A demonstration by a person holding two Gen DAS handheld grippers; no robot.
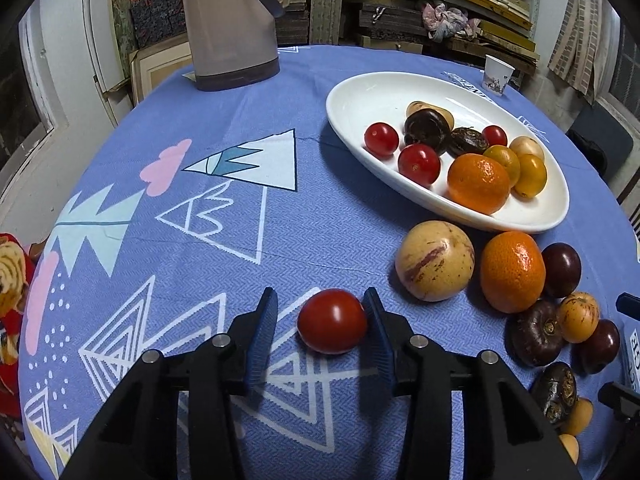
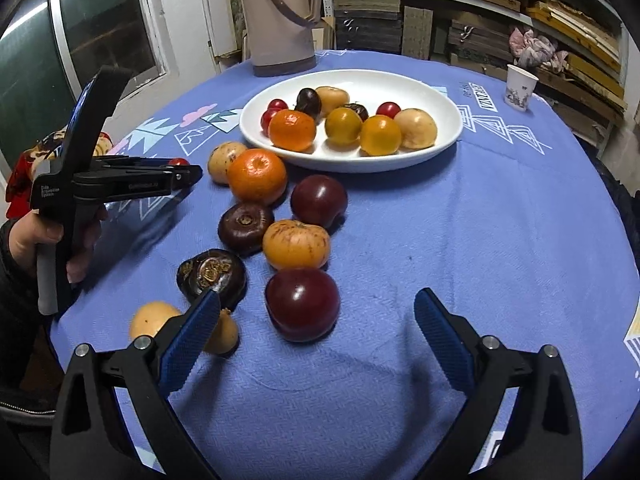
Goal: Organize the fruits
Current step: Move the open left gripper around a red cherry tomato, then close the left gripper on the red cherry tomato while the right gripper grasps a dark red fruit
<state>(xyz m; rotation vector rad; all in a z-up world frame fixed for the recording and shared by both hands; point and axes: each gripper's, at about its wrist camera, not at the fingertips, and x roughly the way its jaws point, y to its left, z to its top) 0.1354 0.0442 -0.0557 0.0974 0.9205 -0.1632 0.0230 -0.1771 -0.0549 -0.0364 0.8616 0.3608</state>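
A red tomato (image 1: 332, 321) lies on the blue tablecloth between the fingers of my left gripper (image 1: 320, 292). The right pad is at its side and the left pad stands a gap away, so the jaws are open. That gripper (image 2: 188, 176) also shows in the right wrist view, held by a hand (image 2: 24, 240). My right gripper (image 2: 319, 295) is wide open over the cloth, just short of a dark plum (image 2: 303, 304). The white oval plate (image 1: 360, 96) holds several small tomatoes, an orange and yellow and dark fruits. Loose fruits lie between the plate and the grippers, among them an orange (image 2: 257, 176) and a striped yellow fruit (image 1: 435, 261).
A tall beige jug (image 1: 230, 20) stands at the table's far side and a paper cup (image 1: 497, 74) at the far right. A red patterned cloth (image 1: 8, 308) hangs at the left edge. Shelves of boxes fill the background.
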